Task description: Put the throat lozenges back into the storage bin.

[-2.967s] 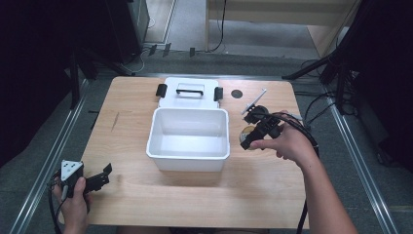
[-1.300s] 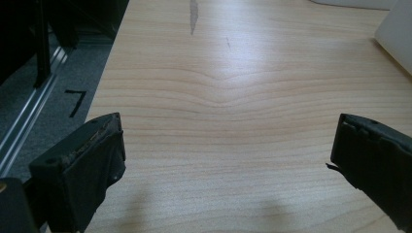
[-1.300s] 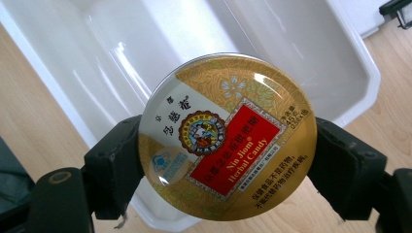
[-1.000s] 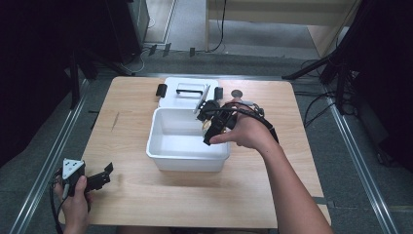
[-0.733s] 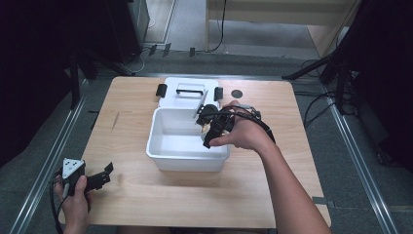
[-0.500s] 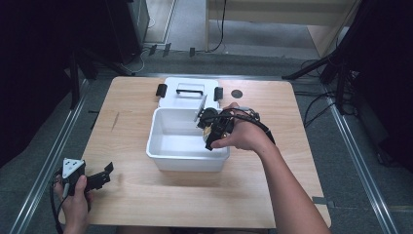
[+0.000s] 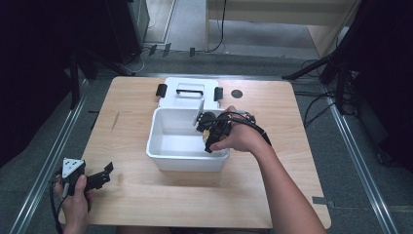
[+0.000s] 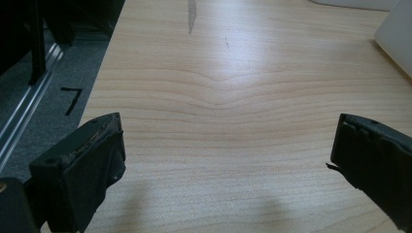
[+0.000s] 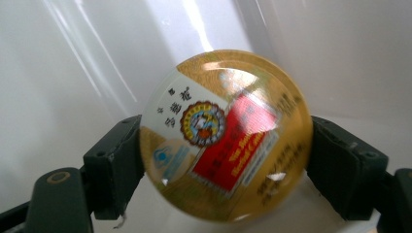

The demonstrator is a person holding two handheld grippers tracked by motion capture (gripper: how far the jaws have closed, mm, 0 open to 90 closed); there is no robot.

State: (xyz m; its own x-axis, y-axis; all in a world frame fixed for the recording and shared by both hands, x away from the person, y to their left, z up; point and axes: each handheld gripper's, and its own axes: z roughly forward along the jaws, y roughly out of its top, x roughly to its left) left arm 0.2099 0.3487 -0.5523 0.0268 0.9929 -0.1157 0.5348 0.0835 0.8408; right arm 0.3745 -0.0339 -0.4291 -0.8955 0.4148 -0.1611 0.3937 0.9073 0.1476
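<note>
The right gripper (image 7: 210, 134) dips inside the white bin (image 7: 168, 155) at its 3 o'clock wall, jaws pinching a round gold tin (image 9: 226, 133) with a red label. The left gripper (image 7: 100, 178) rests at the wooden table (image 7: 146, 204)'s 8 o'clock corner, jaws spread wide over bare wood

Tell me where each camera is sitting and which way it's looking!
High view: above the person's side, looking forward and down at the light wooden table, the white plastic bin and its white lid; both forearms and grippers show.
Left gripper view: on the left gripper, looking along its wide-apart black jaws over bare wood.
Right gripper view: on the right gripper, facing into the bin, its jaws clamping a round golden tin with a red label.
Shared: high and left gripper views both show the table and bin.
</note>
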